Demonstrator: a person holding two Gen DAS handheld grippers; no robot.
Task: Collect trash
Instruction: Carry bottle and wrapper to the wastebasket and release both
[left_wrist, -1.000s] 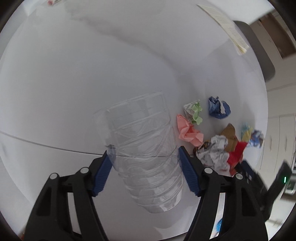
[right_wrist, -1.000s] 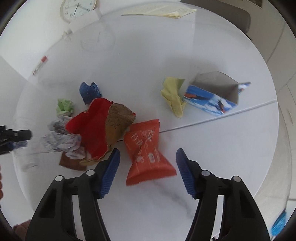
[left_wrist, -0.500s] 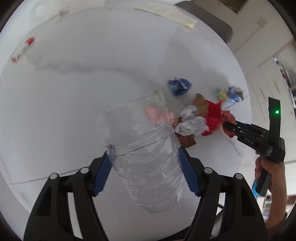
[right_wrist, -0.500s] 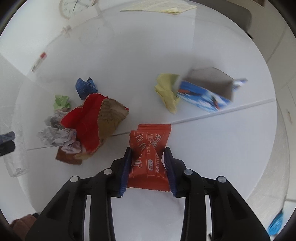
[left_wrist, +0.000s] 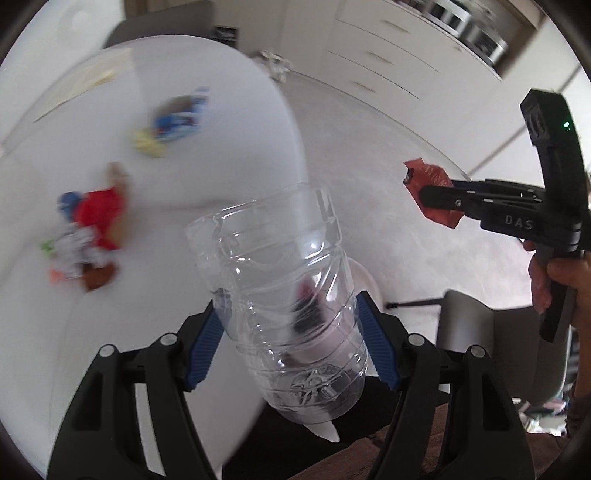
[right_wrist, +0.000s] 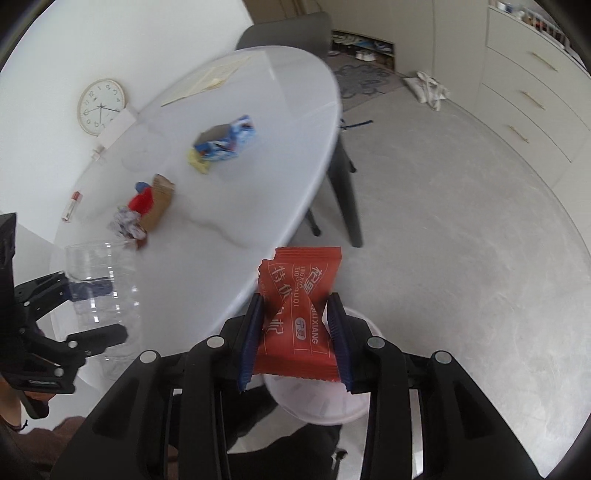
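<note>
My left gripper (left_wrist: 288, 343) is shut on a clear plastic bottle (left_wrist: 280, 295) and holds it in the air past the table's near edge. My right gripper (right_wrist: 295, 332) is shut on an orange snack wrapper (right_wrist: 299, 314), lifted off the table; the wrapper also shows in the left wrist view (left_wrist: 430, 192). A white bin (right_wrist: 317, 402) sits on the floor right below the wrapper. On the white table (right_wrist: 236, 192) lie a pile of crumpled paper and red and brown wrappers (right_wrist: 144, 210) and a blue carton with yellow paper (right_wrist: 221, 142).
A dark chair (right_wrist: 343, 184) stands at the table's right side, another (right_wrist: 288, 29) at the far end. A clock (right_wrist: 100, 107) leans on the wall. Papers (right_wrist: 207, 79) lie at the far end. White drawers (right_wrist: 532, 85) line the right wall.
My right gripper has closed on the orange wrapper and lifted it off the table toward the floor bin. My left gripper has swung right with the bottle, off the table edge.
</note>
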